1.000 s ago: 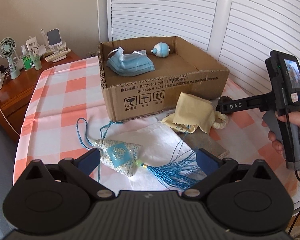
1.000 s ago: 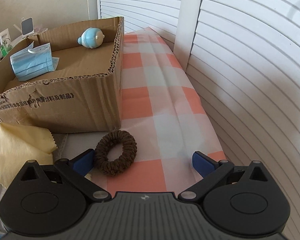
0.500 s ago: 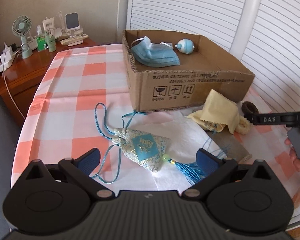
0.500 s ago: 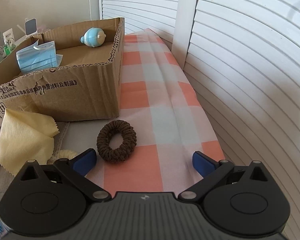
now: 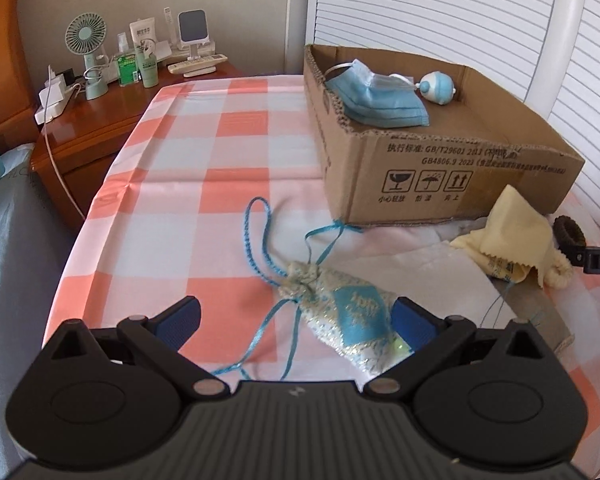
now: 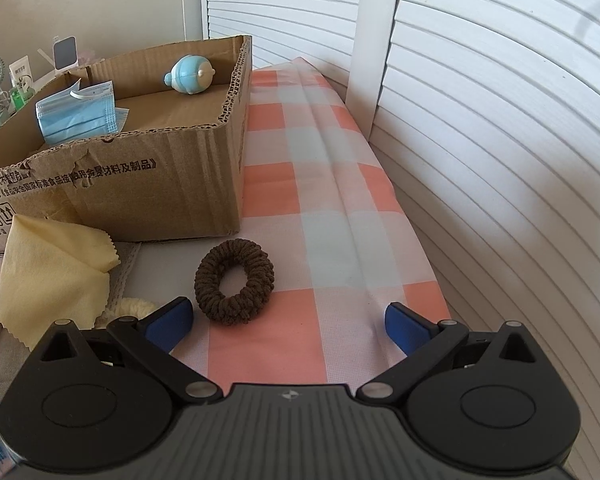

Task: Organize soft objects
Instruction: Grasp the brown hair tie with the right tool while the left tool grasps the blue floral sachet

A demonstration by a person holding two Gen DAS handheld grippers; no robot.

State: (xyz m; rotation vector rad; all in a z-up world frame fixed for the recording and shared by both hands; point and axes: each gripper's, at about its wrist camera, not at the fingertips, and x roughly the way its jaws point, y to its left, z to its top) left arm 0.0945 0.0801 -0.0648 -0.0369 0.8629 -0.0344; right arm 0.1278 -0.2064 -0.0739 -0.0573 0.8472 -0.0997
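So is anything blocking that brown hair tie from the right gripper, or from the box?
Nothing visible lies between the open right gripper and the brown hair tie. The cardboard box stands just behind it, so its front wall must be cleared.

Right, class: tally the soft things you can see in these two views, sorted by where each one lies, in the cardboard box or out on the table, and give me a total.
In the cardboard box: 2 (face mask, blue plush toy)
Out on the table: 4 (sachet, yellow cloth, brown scrunchie, cream scrunchie)
Total: 6
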